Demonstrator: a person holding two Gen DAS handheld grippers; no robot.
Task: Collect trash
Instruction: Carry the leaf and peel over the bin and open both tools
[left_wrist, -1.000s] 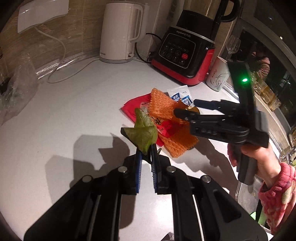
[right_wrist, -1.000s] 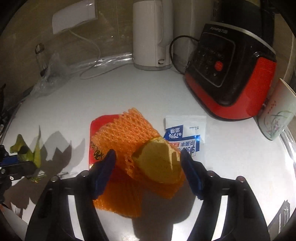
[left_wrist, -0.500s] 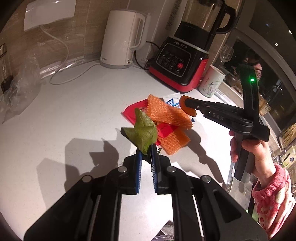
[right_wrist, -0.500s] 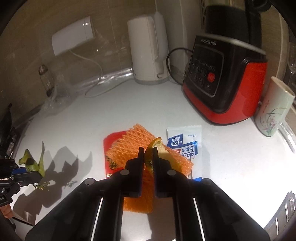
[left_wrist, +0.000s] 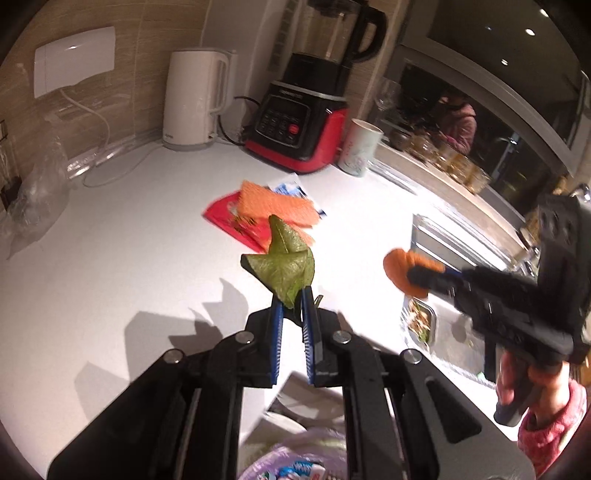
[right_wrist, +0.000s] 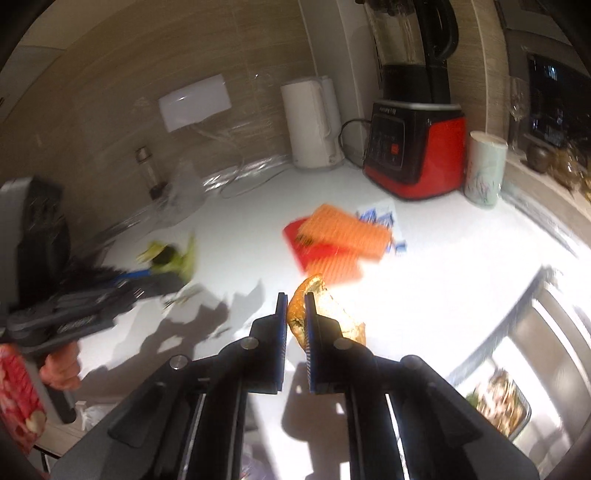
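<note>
Along the back edge of the white desk (left_wrist: 110, 258) stand a blender (left_wrist: 299, 125) with a red base, a white kettle (left_wrist: 192, 99) to its left and a pale cup (left_wrist: 360, 147) to its right. Nearer the middle of the desk lies the remaining litter: orange foam netting (left_wrist: 277, 206) resting on a red packet (left_wrist: 236, 221), with a blue-and-white sachet (left_wrist: 291, 186) touching the netting's far side. A crumpled clear bag (left_wrist: 33, 199) sits by the left edge.

Left tongs (left_wrist: 293, 295) are clenched on a green leaf (left_wrist: 284, 266), lifted clear of the desk. Right tongs (right_wrist: 297, 306) have just closed and now grip an orange peel (right_wrist: 317, 317), also off the desk, toward its right edge. At the bottom of the left view something pale and bag-like (left_wrist: 295, 458) shows beneath the tongs, perhaps a trash bag, though it is too cut off to be sure.
</note>
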